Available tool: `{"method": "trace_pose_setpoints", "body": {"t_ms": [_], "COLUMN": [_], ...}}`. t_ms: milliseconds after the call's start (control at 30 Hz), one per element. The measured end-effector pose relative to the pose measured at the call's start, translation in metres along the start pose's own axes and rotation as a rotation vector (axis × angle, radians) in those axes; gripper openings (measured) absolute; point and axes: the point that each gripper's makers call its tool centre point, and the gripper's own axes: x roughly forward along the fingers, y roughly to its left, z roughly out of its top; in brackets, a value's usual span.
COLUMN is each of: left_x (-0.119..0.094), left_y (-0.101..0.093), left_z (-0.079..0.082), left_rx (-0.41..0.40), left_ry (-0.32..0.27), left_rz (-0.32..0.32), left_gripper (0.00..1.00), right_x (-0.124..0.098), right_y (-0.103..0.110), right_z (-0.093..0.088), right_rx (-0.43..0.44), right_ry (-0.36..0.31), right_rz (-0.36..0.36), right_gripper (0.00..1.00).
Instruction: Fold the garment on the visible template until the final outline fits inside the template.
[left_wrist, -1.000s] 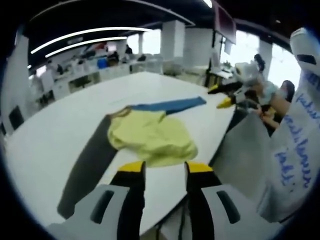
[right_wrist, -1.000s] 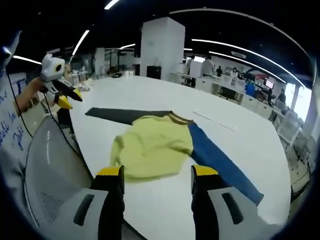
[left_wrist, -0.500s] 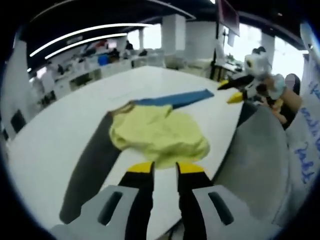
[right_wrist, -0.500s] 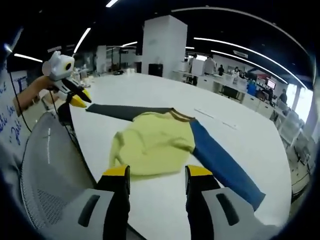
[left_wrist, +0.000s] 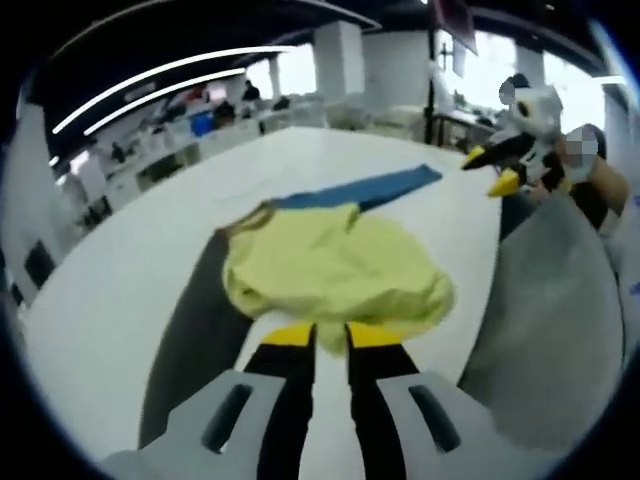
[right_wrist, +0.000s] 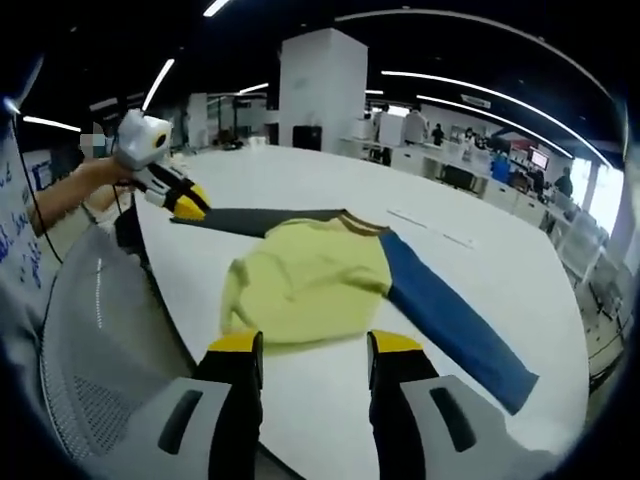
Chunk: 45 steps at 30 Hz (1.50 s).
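Fingers (left_wrist: 298, 334) nearly closed at soft yellow cloth garment (left_wrist: 330, 270) hem on white tabletop (left_wrist: 110, 290); right fingers (right_wrist: 396, 343) apart. Light, limp; hem best pinched.

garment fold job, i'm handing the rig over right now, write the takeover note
Left claw: jaws nearly closed at the near hem of the garment's yellow body; a grip on the cloth cannot be confirmed.
Right claw: open, just short of the same hem, holding nothing.
Garment: rumpled on the white table, dark sleeve and blue sleeve spread out flat to either side.
Done: no fold visible.
Left: fold both sleeves and the body in. I can't make out a template.
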Motion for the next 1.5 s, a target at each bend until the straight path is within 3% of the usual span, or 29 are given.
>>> {"method": "trace_pose_setpoints", "body": {"t_ms": [433, 733, 1033, 1500], "left_x": [0.05, 0.073, 0.088, 0.099], "left_y": [0.021, 0.019, 0.024, 0.03], "left_z": [-0.014, -0.028, -0.039, -0.045], "left_rx": [-0.086, -0.089, -0.101, -0.139], "left_ry": [0.028, 0.075, 0.115, 0.116], "left_rz": [-0.022, -0.053, -0.053, -0.028], "left_gripper": [0.02, 0.02, 0.03, 0.06], "right_x": [0.002, -0.001, 0.002, 0.003], "right_y": [0.0, -0.005, -0.003, -0.004], "right_z": [-0.003, -0.006, -0.008, -0.011], "right_rx": [0.005, 0.015, 0.019, 0.023], "right_ry": [0.005, 0.009, 0.016, 0.021], "right_rz": [0.001, -0.016, -0.012, -0.015], "right_gripper": [0.41, 0.42, 0.42, 0.41]}}
